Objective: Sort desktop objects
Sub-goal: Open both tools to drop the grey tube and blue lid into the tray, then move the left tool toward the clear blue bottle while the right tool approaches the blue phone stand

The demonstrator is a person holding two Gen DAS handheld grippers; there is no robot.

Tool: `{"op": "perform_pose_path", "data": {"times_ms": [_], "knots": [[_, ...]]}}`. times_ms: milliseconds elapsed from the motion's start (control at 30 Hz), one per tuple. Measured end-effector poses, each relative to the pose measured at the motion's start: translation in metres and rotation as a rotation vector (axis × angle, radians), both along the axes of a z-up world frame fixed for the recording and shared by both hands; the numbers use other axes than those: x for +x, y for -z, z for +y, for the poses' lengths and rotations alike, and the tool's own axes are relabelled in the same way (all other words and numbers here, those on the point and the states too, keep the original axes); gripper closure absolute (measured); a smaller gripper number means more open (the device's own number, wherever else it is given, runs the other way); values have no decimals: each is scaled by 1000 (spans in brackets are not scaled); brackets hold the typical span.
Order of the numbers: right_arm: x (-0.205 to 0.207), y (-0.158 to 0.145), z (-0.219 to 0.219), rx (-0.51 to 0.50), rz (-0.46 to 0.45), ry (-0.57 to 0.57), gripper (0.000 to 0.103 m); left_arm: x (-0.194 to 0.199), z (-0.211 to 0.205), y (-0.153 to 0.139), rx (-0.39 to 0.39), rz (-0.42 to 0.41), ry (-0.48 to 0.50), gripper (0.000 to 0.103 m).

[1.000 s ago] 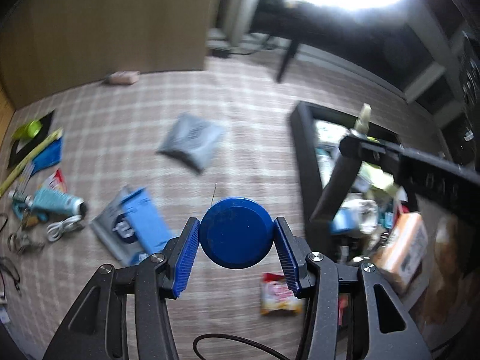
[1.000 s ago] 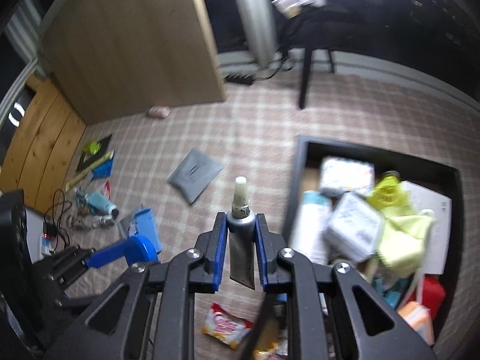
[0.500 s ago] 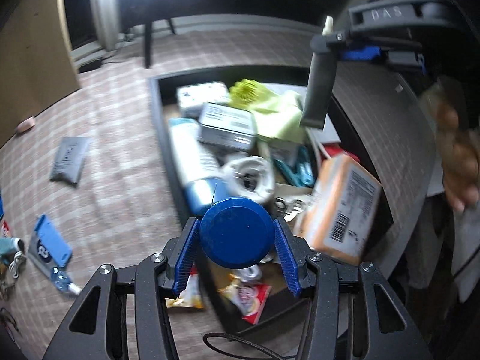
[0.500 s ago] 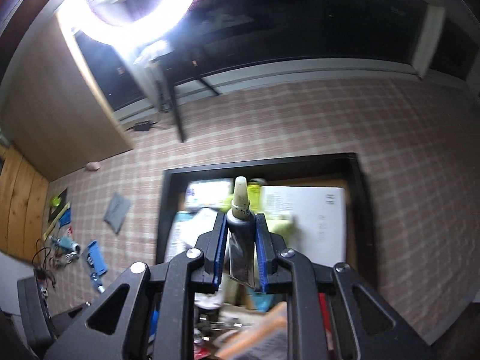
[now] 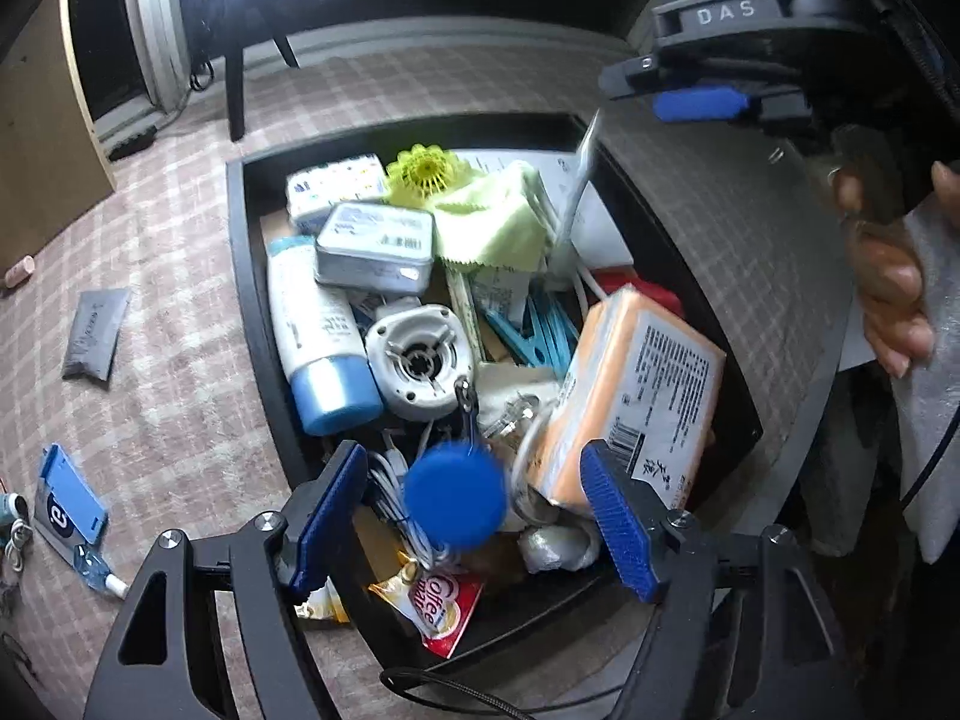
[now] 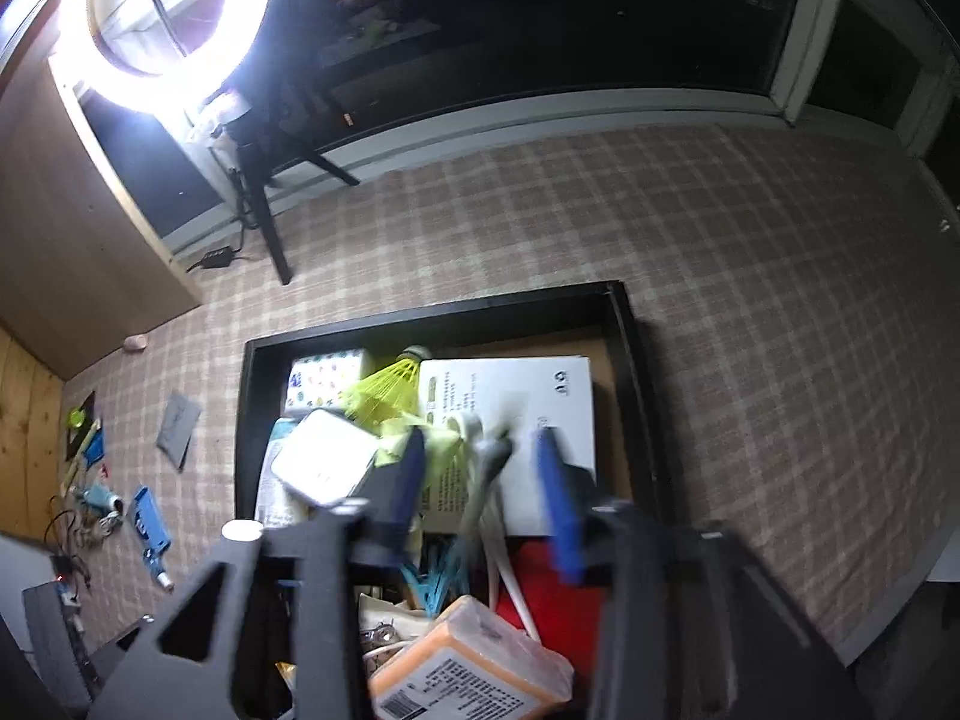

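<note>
Both grippers have swung from the checked cloth to above the black tray, and each has let go of its load. On the left gripper the jaws are opening: the blue disc, clamped a second ago, now hangs free between the pads with clear gaps either side, dropping toward the cables and sachets at the tray's near end. On the right gripper the jaws are opening too, and the grey tube is a blur between them, tilted and touching neither pad, falling over the white box. In the left view the tube shows as a pale streak below the right gripper. The disc looks like hard, smooth plastic, light and rigid; I judge it takes a grip best across its rim, where flat pads can seat. The tube seems soft-bodied and light, likely to squash or slip if pinched mid-body, so the stiffer shoulder under its nozzle is the safer hold. The tray is already piled high, so either piece may bounce or slide off what lies beneath.
</note>
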State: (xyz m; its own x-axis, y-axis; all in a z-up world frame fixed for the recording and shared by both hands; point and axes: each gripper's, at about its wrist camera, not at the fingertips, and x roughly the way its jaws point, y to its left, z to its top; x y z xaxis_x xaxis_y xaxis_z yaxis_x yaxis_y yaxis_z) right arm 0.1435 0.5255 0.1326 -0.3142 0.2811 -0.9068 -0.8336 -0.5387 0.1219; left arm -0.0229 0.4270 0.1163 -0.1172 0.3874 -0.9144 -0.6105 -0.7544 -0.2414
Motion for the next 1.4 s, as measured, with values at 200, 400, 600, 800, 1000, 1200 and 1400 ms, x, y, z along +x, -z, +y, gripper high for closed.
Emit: {"op": "perform_pose_path", "data": {"times_ms": [200,400,600,800,1000,1200,1400], "knots": [[-12,-3,-10,21,5,-32,56,-11,-26,1,-9,19,-61,32],[-37,-4,-30,13,18,-102,56,-26,-66,10,-26,-1,-163,33],[-77,2,-60,-2,19,-211,56,-37,-117,21,-50,-12,-285,33],[-122,15,-97,-30,12,-332,56,-43,-176,38,-92,-41,-419,34],[-163,27,-136,-61,10,-452,56,-49,-231,54,-112,-73,-560,34],[-200,46,-173,-113,0,-552,56,-54,-268,68,-108,-130,-670,34],[-232,65,-200,-187,1,-610,56,-59,-272,76,-116,-146,-705,35]]}}
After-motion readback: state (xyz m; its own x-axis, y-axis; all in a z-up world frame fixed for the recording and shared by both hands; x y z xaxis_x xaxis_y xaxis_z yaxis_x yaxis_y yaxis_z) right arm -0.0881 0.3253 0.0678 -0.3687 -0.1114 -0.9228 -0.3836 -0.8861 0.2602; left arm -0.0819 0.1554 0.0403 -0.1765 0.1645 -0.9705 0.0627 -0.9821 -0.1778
